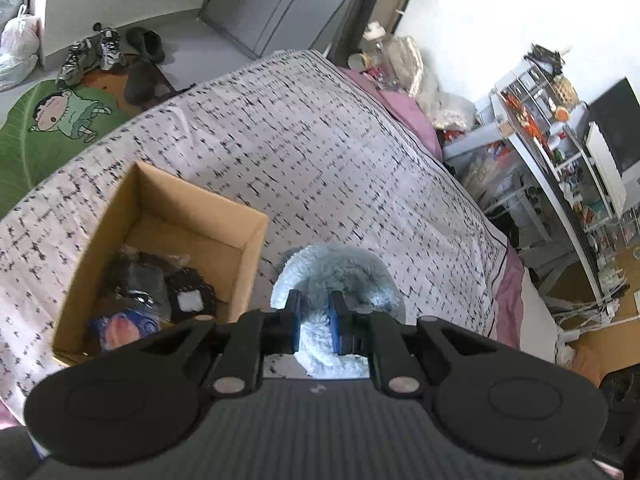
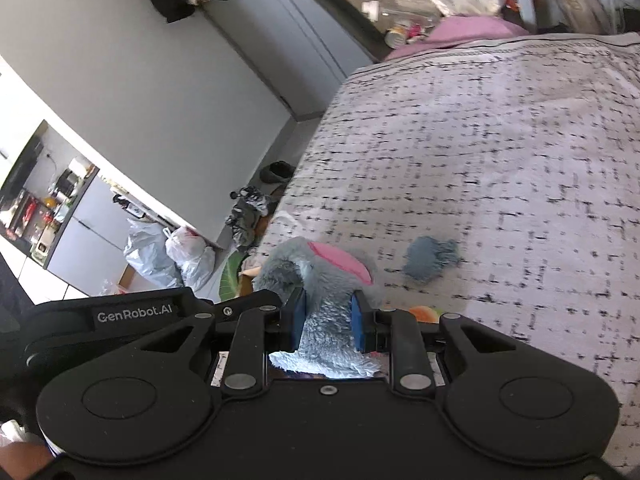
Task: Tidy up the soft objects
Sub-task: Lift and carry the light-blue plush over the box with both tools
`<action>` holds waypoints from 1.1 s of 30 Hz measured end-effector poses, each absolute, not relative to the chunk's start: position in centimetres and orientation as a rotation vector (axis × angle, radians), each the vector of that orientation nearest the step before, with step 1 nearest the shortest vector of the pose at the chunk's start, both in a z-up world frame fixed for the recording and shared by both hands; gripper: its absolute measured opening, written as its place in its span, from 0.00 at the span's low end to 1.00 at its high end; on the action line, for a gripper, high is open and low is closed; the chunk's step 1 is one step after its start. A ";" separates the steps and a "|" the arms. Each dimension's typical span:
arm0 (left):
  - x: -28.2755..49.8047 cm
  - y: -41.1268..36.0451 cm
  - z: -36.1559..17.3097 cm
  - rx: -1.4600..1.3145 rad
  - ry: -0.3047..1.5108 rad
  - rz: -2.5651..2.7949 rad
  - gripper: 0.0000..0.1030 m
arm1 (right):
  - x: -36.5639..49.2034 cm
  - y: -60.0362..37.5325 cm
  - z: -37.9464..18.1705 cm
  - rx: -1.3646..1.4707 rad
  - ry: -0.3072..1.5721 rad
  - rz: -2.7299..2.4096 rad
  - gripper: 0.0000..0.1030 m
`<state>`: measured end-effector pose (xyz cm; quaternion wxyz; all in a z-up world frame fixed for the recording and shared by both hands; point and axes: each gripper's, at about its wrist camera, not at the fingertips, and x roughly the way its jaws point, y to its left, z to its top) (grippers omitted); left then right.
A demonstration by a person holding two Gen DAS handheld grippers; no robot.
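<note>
Both grippers, left gripper (image 1: 314, 322) & right gripper (image 2: 328, 322), clamp the fluffy plush toy (image 2: 320, 276), prob. for the cardboard box (image 1: 224, 208) at left

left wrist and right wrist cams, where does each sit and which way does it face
Left wrist: on the left tongs, angled down over the bed toward the cardboard box; blue pads shut on pale plush.
Right wrist: on the right tongs, facing across the bed toward the grey wall; pads shut on a grey plush toy.
Shared: patterned bedspread, shoes on the floor.
</note>
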<state>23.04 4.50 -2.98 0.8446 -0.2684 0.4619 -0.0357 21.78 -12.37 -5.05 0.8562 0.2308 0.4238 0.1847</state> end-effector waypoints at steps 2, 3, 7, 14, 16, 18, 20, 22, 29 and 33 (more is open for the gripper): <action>23.1 5.6 -2.9 -0.570 0.969 -0.062 0.13 | 22.0 -11.3 -5.1 0.484 0.895 0.402 0.23; 23.1 5.9 -3.0 -0.571 0.967 -0.056 0.13 | 22.1 -10.8 -5.1 0.484 0.898 0.407 0.23; 23.4 7.9 -3.3 -0.579 0.968 -0.028 0.13 | 22.6 -9.0 -5.6 0.489 0.915 0.424 0.23; 23.9 10.6 -4.4 -0.590 0.982 0.015 0.13 | 23.5 -6.2 -6.8 0.492 0.954 0.449 0.23; 24.2 11.3 -4.8 -0.599 0.988 0.025 0.13 | 24.1 -5.5 -7.1 0.491 0.965 0.452 0.23; 24.6 11.9 -5.1 -0.604 0.991 0.033 0.13 | 24.5 -5.0 -7.3 0.489 0.974 0.456 0.23; 25.0 12.4 -5.5 -0.608 0.995 0.042 0.13 | 25.0 -4.6 -7.6 0.490 0.979 0.457 0.24; 25.4 12.8 -5.8 -0.609 0.998 0.050 0.13 | 25.6 -4.2 -8.0 0.495 0.985 0.458 0.24; 26.9 14.1 -6.8 -0.617 1.008 0.077 0.13 | 27.5 -2.7 -9.1 0.504 1.002 0.463 0.24; 27.6 15.0 -7.2 -0.620 1.013 0.095 0.13 | 28.4 -1.9 -9.5 0.491 1.009 0.477 0.24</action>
